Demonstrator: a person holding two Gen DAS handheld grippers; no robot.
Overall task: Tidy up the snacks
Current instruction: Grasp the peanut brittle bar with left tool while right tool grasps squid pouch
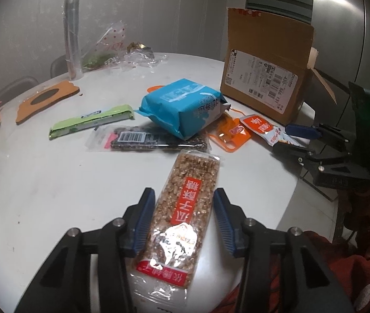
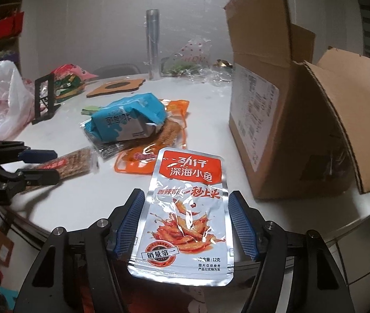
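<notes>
My left gripper (image 1: pixel 183 219) pinches a peanut brittle bar (image 1: pixel 185 208) by its edges; my right gripper (image 2: pixel 185 221) clamps a spicy fish pouch (image 2: pixel 185 214). Beyond, the blue packet (image 1: pixel 185 107), green stick pack (image 1: pixel 90 120) and orange pouches (image 1: pixel 232 133) lie loose on the white table (image 1: pixel 54 182). The cardboard box (image 2: pixel 276 104) stands open; most sorting, I judge, remains.

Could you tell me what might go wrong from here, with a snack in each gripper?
1. The nut brittle bar sticks far past the left gripper, so it might pivot or slip.
2. The fish snack pouch is slick foil; the right gripper could lose it before the cardboard box.
</notes>
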